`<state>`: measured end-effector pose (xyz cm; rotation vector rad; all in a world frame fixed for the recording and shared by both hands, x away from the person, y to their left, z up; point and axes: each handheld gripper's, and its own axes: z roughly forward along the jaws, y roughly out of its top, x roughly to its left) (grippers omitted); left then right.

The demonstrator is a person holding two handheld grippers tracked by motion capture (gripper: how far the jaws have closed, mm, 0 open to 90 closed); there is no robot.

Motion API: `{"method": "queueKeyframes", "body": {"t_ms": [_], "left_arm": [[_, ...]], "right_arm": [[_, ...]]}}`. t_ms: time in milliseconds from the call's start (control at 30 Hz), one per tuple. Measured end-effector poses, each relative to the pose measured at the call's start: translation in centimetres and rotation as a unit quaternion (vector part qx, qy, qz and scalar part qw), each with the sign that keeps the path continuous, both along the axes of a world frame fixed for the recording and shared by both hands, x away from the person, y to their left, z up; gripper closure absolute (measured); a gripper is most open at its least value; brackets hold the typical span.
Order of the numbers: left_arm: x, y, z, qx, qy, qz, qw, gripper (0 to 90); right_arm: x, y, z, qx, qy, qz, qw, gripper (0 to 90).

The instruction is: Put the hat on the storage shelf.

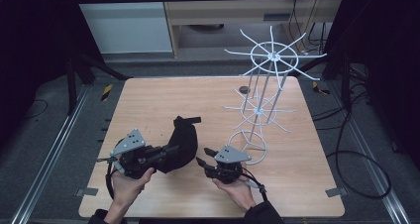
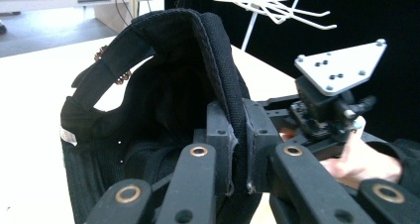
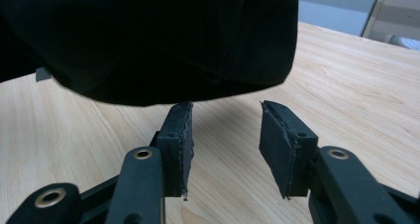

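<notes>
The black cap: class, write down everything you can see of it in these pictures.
The black cap is soft, dark woven fabric with a stitched rim and an adjustable back strap over an opening. It sits left of centre on the wooden table, open side turned toward the left tool, whose jaws are shut on its rim, pinching the stitched edge. The right tool is open just short of the cap's bulging side, not touching it. The white wire rack stands apart.
</notes>
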<state>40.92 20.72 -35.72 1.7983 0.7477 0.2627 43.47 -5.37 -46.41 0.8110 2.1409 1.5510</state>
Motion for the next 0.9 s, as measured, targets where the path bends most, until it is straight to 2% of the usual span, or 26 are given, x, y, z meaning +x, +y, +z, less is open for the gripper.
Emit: {"method": "queueKeyframes", "body": {"t_ms": [300, 333, 367, 400, 433, 467, 500, 567, 600, 633, 767, 800, 833, 867, 900], "left_arm": [[-0.1, -1.4, -0.8, 0.003, 0.018, -0.027, 0.9995, 83.1], [-0.2, -1.6, -0.9, 0.004, 0.019, -0.029, 0.9994, 83.1], [-0.2, -1.7, -1.0, 0.005, 0.020, -0.031, 0.9993, 83.1], [-0.2, -1.8, -1.1, 0.004, 0.021, -0.031, 0.9993, 83.1], [-0.2, -1.9, -1.1, 0.004, 0.022, -0.032, 0.9993, 83.1], [-0.2, -1.9, -1.1, 0.004, 0.021, -0.031, 0.9993, 82.9], [-0.2, -1.8, -1.1, 0.005, 0.019, -0.028, 0.9994, 82.9], [-0.1, -1.5, -1.2, 0.006, 0.017, -0.020, 0.9996, 80.7], [0.1, -1.1, -1.3, 0.003, 0.016, -0.007, 0.9998, 79.0], [0.1, -1.1, -1.3, 0.003, 0.016, -0.007, 0.9998, 76.5], [0.5, -0.3, -1.6, 0.011, 0.008, 0.029, 0.9995, 67.4], [0.5, -0.1, -1.7, 0.013, 0.007, 0.037, 0.9992, 61.5], [0.5, 0.0, -1.7, 0.019, 0.004, 0.048, 0.9987, 61.5], [0.6, 0.2, -1.8, 0.030, -0.002, 0.066, 0.9974, 58.3], [0.6, 0.3, -1.8, 0.031, -0.003, 0.072, 0.9969, 54.0]], "right_arm": [[0.1, 0.4, -0.4, -0.005, -0.012, 0.006, 0.9999, 54.7], [0.0, 0.4, -0.5, -0.007, -0.014, 0.007, 0.9999, 59.1], [0.0, 0.4, -0.5, -0.007, -0.014, 0.007, 0.9999, 59.1], [-0.1, 0.4, -0.4, -0.012, -0.023, 0.006, 0.9996, 67.9], [-0.1, 0.4, -0.4, -0.012, -0.023, 0.006, 0.9996, 67.9], [-0.3, 0.3, -0.3, -0.015, -0.025, 0.007, 0.9996, 74.6], [-0.3, 0.3, -0.3, -0.015, -0.025, 0.007, 0.9996, 74.6], [-0.4, 0.1, -0.2, -0.018, -0.025, 0.008, 0.9995, 77.4], [-0.5, 0.0, 0.0, -0.021, -0.024, 0.009, 0.9995, 78.8], [-0.5, 0.0, 0.0, -0.021, -0.024, 0.009, 0.9995, 78.8], [-0.5, -0.3, 0.4, -0.029, -0.018, 0.007, 0.9994, 79.4], [-0.6, -0.3, 0.7, -0.034, -0.020, 0.003, 0.9992, 79.4], [-0.6, -0.3, 0.7, -0.034, -0.020, 0.003, 0.9992, 79.4], [-0.6, -0.2, 0.9, -0.039, -0.018, 0.000, 0.9991, 79.4], [-0.6, -0.1, 1.2, -0.044, -0.015, -0.002, 0.9989, 79.4]]}}
